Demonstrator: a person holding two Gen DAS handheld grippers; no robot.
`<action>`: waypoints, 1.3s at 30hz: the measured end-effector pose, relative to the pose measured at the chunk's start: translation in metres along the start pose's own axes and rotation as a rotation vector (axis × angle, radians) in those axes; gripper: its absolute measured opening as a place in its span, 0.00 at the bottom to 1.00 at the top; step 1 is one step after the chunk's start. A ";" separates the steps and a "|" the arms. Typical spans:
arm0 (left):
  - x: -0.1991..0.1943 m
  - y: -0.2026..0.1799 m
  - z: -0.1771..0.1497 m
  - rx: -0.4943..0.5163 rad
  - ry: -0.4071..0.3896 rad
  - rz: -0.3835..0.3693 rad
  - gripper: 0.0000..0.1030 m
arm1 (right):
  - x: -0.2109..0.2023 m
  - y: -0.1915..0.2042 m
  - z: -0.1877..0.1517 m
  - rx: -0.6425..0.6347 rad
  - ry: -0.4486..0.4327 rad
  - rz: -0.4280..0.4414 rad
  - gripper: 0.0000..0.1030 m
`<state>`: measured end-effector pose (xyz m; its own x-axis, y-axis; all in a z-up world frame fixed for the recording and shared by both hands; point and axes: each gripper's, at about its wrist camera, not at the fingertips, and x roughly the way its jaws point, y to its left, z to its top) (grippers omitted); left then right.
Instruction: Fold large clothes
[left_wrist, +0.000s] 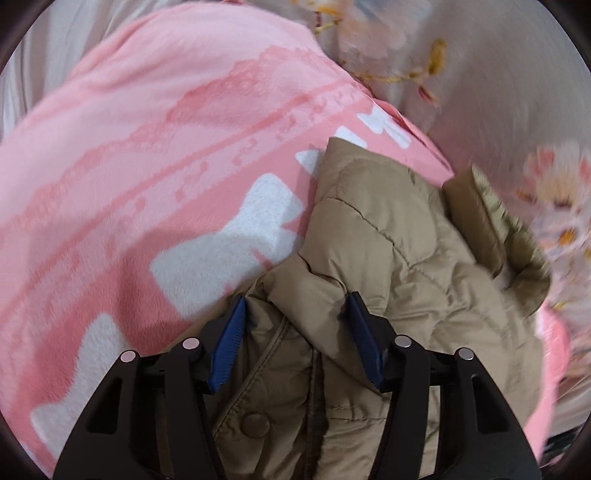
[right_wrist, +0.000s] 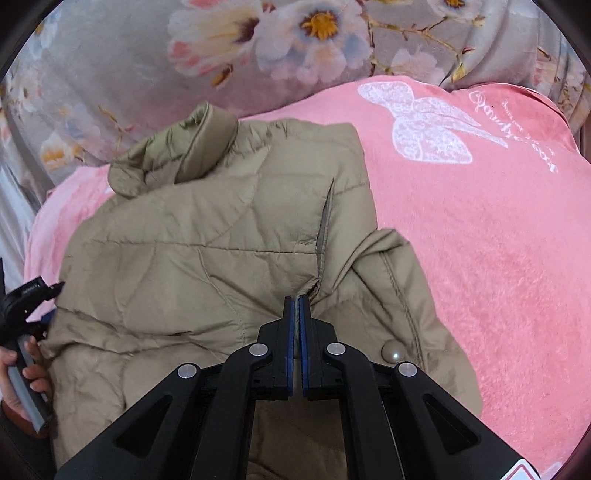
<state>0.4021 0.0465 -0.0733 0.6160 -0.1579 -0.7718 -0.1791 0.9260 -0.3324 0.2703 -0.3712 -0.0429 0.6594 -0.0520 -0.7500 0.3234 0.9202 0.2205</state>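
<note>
The tan quilted jacket (right_wrist: 207, 236) lies on the pink blanket (right_wrist: 498, 240), collar toward upper left. The right gripper (right_wrist: 297, 306) pinches a fabric ridge; the left gripper (left_wrist: 295, 314) straddles a thick fold (pads half-wide, contact unclear).

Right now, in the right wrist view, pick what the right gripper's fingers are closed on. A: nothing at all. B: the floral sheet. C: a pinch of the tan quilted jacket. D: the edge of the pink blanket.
C: in the right wrist view the right gripper has its blue pads together on a gathered ridge of the tan quilted jacket, which lies on the pink blanket.
</note>
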 end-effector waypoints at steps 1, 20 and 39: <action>0.000 -0.003 -0.002 0.025 -0.009 0.019 0.53 | 0.002 0.001 -0.002 -0.008 0.002 -0.009 0.03; -0.046 -0.028 -0.013 0.221 -0.052 0.116 0.51 | -0.048 0.009 0.002 -0.032 -0.069 -0.103 0.12; -0.003 -0.134 -0.068 0.485 -0.038 0.096 0.56 | 0.026 0.104 -0.006 -0.197 0.002 0.064 0.12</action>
<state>0.3725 -0.1003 -0.0631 0.6432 -0.0601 -0.7633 0.1360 0.9900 0.0367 0.3171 -0.2747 -0.0429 0.6732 0.0097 -0.7394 0.1419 0.9797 0.1420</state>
